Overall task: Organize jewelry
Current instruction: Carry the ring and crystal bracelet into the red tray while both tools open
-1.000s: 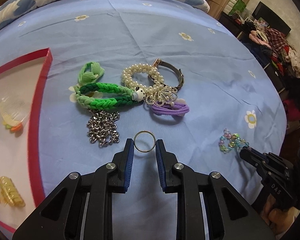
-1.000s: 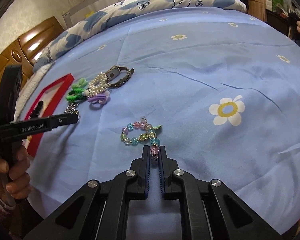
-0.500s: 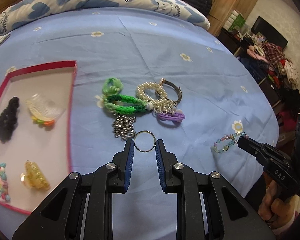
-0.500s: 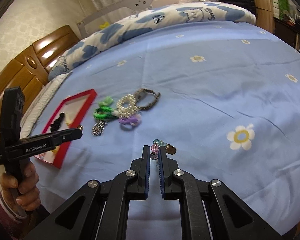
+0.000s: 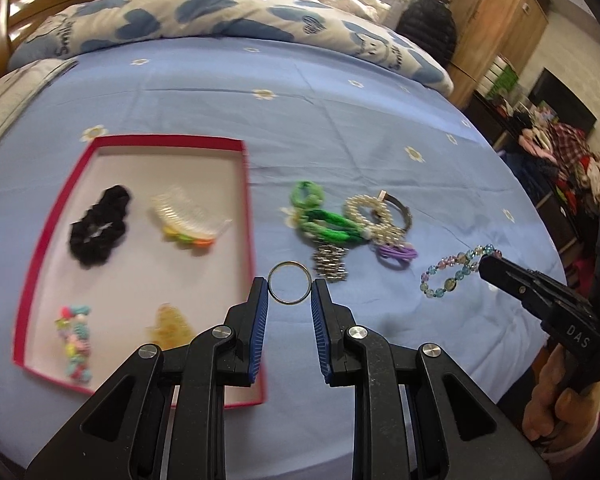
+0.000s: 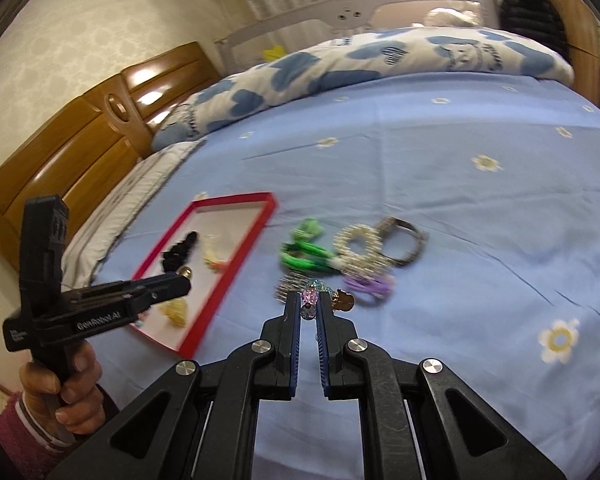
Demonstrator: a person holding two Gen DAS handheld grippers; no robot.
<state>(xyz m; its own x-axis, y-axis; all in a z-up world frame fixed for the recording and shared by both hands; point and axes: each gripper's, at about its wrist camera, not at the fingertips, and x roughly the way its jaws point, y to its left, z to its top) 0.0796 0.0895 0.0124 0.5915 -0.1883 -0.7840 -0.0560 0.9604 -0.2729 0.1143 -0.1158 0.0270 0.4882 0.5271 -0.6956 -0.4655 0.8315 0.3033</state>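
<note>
Blue bedsheet [image 5: 340,120] with small flowers, spotted pillow at the far edge, wardrobe behind on the right.

Left wrist view: lifted higher than a moment ago, so now seeing the whole red tray [image 5: 244,184] near the left edge of the bed. Inside: black scrunchie [image 5: 98,230], clear comb [image 5: 188,220], colourful bead piece [image 5: 76,336], yellow clip [image 5: 170,326], a bit blurry. Left gripper [image 5: 290,286] partly open, pinching a thin metal ring [image 5: 290,282] between the blue pads, up in the air just beside the tray's right wall. Means both pieces picked up and on the way to the tray. Left on the sheet, right of the tray: green braided band [image 5: 328,228], pearl bracelet [image 5: 370,210], purple hair tie [image 5: 396,254], silver chain [image 5: 330,264]. On the right, the right gripper [image 5: 488,260] carrying a bead bracelet [image 5: 452,272] that hangs free.

Right wrist view: right gripper [image 6: 309,306] almost closed, squeezing a pink bead of the bead bracelet [image 6: 310,296], lifted off the sheet. A brown charm, maybe, dangling beside it. Pile behind, tray [image 6: 236,264] to the left, left gripper [image 6: 186,274] over it.
</note>
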